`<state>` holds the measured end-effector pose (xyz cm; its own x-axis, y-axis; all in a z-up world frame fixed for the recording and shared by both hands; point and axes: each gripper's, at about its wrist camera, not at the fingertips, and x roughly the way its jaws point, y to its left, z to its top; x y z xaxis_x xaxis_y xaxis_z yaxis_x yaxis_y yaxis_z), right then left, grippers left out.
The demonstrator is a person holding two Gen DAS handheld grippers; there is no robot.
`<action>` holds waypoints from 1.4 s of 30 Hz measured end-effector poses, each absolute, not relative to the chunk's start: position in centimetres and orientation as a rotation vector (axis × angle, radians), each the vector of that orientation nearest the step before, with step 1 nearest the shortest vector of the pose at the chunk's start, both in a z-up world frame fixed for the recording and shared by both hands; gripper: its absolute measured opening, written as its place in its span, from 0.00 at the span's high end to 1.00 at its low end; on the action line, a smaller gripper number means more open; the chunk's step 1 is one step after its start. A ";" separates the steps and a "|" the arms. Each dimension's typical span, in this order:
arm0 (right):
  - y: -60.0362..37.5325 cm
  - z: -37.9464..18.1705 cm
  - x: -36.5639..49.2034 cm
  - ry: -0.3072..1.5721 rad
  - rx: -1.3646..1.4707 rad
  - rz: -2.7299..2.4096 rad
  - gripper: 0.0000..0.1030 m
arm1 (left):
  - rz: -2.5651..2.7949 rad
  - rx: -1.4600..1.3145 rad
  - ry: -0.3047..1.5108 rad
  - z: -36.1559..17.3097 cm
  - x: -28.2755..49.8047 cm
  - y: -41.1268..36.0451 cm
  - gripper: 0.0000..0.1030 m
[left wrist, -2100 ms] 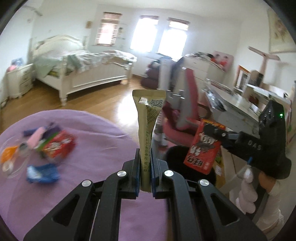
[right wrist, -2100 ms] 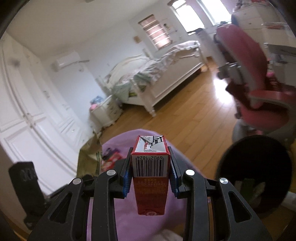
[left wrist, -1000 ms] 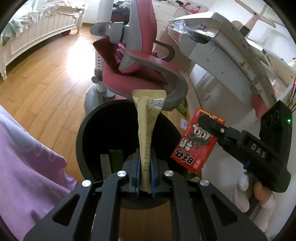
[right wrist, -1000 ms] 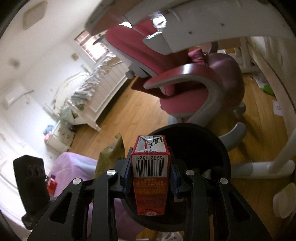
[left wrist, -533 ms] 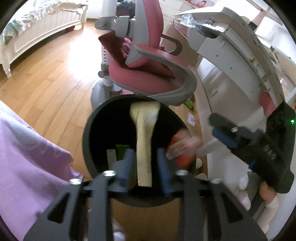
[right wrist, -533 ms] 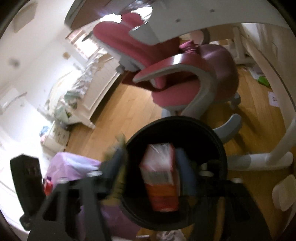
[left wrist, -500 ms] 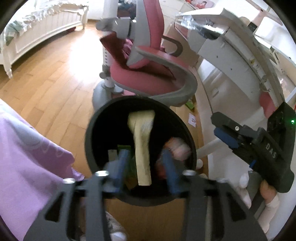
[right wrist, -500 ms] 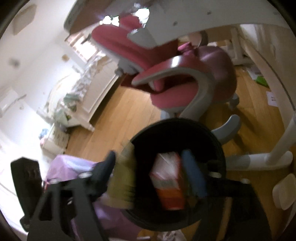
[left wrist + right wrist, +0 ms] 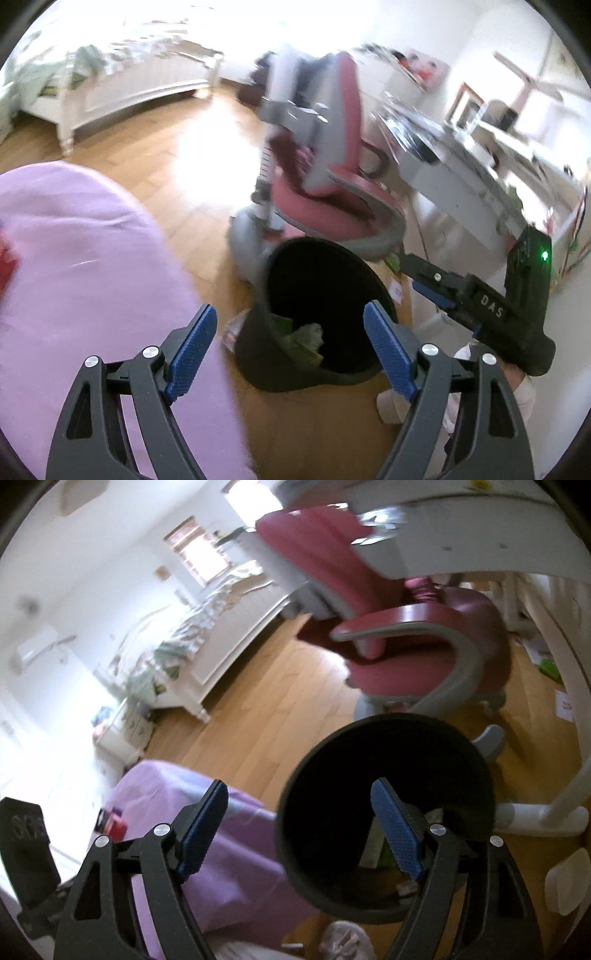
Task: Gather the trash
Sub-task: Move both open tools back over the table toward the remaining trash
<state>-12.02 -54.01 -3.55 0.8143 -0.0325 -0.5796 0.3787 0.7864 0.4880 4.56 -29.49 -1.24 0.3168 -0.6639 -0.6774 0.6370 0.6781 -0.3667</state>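
A pink chair [image 9: 325, 184] with grey arms stands on the wooden floor [image 9: 173, 155] in the middle of the room. Behind the chair and off to one side, a white bed [image 9: 122, 81] with rumpled bedding sits along the far wall. On the chair's other side, touching or nearly so, is a white desk [image 9: 458, 184] with blurred clutter on top. In front of the chair, nearer the camera, lies a purple cloth [image 9: 74, 258] spread over a rounded surface. Beyond the bed from the chair, a small white nightstand [image 9: 122, 731] stands by the wall, and a window [image 9: 199, 550] glows above the bed.
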 end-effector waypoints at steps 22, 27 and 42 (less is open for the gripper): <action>-26.0 1.4 1.1 0.760 0.068 0.347 0.05 | -0.214 -0.338 0.777 -1.6 10.9 3.9 0.18; -21.2 0.3 6.0 0.787 -0.069 0.439 0.05 | -0.171 -0.335 0.815 -3.3 13.5 7.1 0.18; -16.0 -3.8 15.5 0.858 -0.232 0.554 0.05 | -0.213 -0.191 0.866 -5.4 19.1 6.5 0.33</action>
